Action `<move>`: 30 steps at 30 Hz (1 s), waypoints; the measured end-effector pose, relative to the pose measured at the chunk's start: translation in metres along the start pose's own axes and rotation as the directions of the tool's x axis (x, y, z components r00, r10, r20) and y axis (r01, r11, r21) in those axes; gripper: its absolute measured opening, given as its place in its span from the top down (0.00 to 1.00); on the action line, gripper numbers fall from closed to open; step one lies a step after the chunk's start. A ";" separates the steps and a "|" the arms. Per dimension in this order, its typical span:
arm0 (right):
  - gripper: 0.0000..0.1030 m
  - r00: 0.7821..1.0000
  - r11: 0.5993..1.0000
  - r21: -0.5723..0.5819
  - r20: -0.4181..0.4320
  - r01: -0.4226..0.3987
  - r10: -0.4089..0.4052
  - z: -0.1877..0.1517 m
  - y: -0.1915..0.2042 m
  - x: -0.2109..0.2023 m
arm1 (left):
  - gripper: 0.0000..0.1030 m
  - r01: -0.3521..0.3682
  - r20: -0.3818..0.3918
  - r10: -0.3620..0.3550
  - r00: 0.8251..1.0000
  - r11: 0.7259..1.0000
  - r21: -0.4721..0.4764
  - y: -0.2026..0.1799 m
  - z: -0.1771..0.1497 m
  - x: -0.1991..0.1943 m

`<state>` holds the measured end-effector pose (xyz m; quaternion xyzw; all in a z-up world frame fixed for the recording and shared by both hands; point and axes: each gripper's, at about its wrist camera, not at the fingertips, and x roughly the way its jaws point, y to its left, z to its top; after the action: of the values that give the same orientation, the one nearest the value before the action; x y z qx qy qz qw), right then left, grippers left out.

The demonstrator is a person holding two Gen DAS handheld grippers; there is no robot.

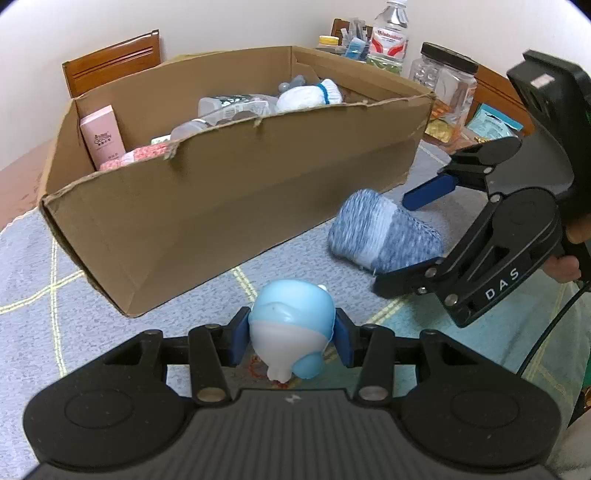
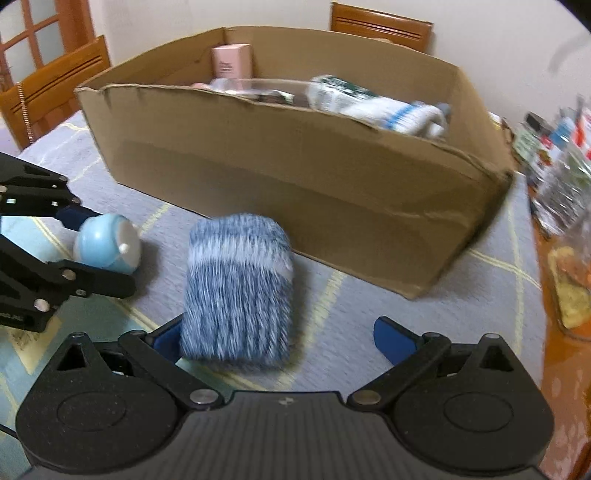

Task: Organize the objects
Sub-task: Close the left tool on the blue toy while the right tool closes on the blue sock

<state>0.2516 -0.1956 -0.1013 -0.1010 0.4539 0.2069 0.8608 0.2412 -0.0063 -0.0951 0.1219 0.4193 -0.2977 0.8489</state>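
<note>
This looks like a home dining room. Wooden dining chairs [image 2: 55, 85] stand around a counter [image 1: 44, 295] covered with a grey-blue cloth crossed by pale yellow lines, pushed near a plain white wall [image 1: 221, 22]. A wooden door with glass panes [image 2: 40, 33] shows at one side. Household clutter crowds the far edge: a water bottle [image 1: 390, 33], a clear plastic jar with a black lid [image 1: 445, 83] and snack packets [image 1: 493, 122]. A cardboard box [image 1: 240, 192] holds everyday odds and ends.
</note>
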 end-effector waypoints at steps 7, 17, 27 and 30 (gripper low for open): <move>0.10 0.999 0.999 -0.030 0.008 -0.042 0.043 0.022 0.021 0.011 | 0.56 -0.015 -0.002 0.015 1.000 1.000 -0.017 0.008 -0.001 -0.003; 0.41 0.999 0.996 -0.085 -0.012 -0.036 0.036 0.039 0.029 0.012 | 0.56 -0.014 -0.012 0.014 1.000 0.999 -0.044 0.014 0.003 -0.009; 0.44 0.999 0.997 -0.067 -0.020 -0.046 0.045 0.044 0.029 -0.003 | 0.57 -0.021 -0.006 0.021 1.000 0.999 -0.026 0.009 0.013 -0.030; 0.44 0.999 0.997 -0.059 -0.017 -0.047 0.047 0.047 0.027 -0.016 | 0.57 -0.015 -0.003 0.015 1.000 1.000 -0.020 0.007 0.020 -0.043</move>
<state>0.2667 -0.1587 -0.0613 -0.1176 0.4567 0.2397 0.8486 0.2381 0.0075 -0.0492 0.1169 0.4227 -0.2868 0.8517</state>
